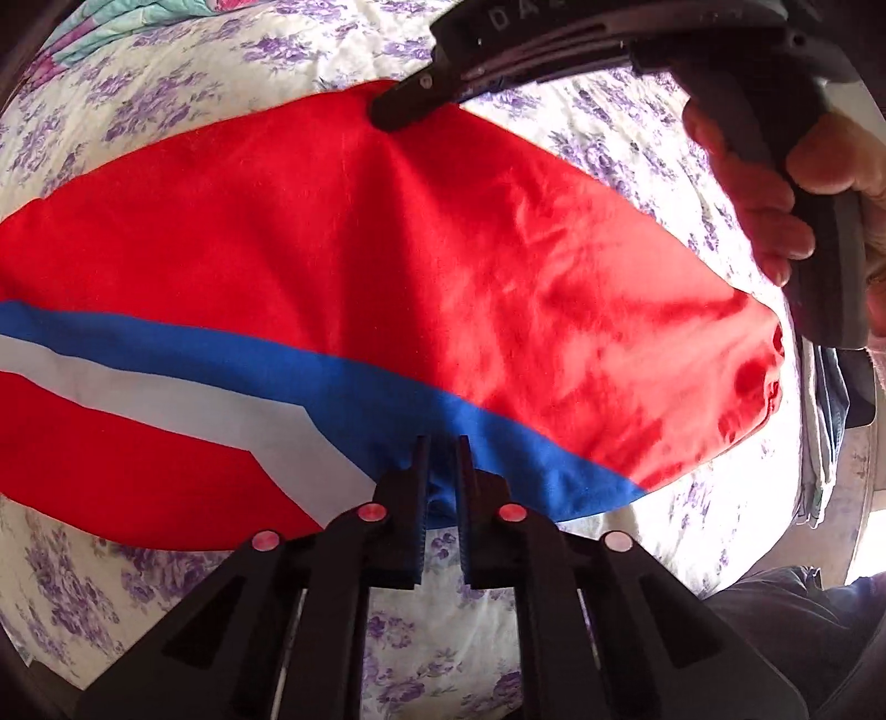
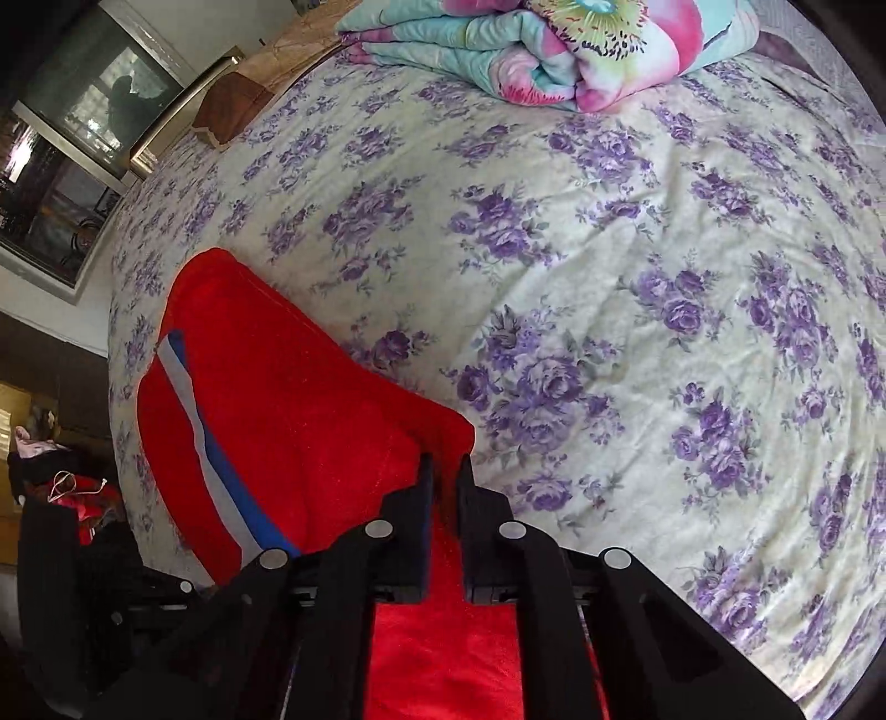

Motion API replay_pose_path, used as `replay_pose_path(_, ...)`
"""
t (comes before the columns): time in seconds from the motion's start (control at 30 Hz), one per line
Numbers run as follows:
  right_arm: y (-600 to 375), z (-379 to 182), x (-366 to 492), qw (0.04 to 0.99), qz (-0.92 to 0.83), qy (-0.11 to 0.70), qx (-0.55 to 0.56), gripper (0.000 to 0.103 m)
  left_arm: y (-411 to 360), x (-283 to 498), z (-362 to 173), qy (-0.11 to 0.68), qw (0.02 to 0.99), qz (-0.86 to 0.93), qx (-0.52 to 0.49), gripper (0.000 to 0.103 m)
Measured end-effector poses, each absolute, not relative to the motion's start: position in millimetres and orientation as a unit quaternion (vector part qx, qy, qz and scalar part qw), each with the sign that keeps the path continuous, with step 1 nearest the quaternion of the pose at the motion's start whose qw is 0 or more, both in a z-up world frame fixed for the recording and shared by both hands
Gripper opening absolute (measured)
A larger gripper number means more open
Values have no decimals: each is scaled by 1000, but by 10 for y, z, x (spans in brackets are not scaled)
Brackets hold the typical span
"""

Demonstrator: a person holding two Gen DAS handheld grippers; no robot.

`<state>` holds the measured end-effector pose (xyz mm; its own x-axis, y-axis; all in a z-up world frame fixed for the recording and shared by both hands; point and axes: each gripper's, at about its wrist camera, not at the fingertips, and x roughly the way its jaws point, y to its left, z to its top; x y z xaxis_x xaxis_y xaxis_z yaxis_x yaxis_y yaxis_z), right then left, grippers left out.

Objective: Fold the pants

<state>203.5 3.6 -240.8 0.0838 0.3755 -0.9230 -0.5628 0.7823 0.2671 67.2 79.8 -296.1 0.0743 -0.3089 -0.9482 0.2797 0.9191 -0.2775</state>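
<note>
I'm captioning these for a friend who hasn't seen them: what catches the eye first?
The bright red pants with a blue-and-white stripe, spread across the purple-flowered bedsheet. Both grippers pinch their edges: the left gripper at the blue stripe, the right gripper on red cloth. A folded floral quilt lies beyond.

Red pants (image 2: 288, 410) with a blue-and-white stripe lay on the purple-flowered bed (image 2: 637, 266), right gripper (image 2: 443, 487) jaws pinched on a red edge — folded floral quilt (image 2: 548, 44) far behind, window (image 2: 72, 149) at left.
</note>
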Motion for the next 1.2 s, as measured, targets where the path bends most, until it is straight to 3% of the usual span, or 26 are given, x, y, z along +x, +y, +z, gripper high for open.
replay_pose_path(0.17, 129, -2818, 2184, 723, 278, 625, -99, 9, 904, 740, -3129, 668, 714, -202, -51, 8)
replay_pose_path(0.27, 116, -2794, 2192, 726, 279, 623, -86, 14, 1017, 762, -3150, 677, 702, -206, -81, 7)
replay_pose_path(0.57, -929, -1809, 1545, 792, 257, 554, -19, 13, 849, 1072, -2680, 654, 721, -220, -70, 7)
replay_pose_path(0.8, -1029, -2406, 370, 756, 240, 609, -3, 10, 450, 1868, -2901, 665, 719, -202, 5, 7)
replay_pose_path(0.93, -1031, -2870, 209, 754, 193, 628, 13, 8, 289, 2051, -3065, 676, 709, -195, 39, 8)
replay_pose_path(1.03, -1075, -2782, 191, 764, 192, 615, 40, 8, 256, 2115, -3056, 694, 695, -182, 39, 8)
replay_pose_path(1.13, -1483, -2504, 45, 791, 165, 580, 106, 13, 102, 1977, -2927, 686, 702, -170, 82, 8)
replay_pose_path(1.2, -1997, -2382, -175, 803, 119, 553, 190, 31, -7, 1741, -2792, 676, 706, -190, 92, 8)
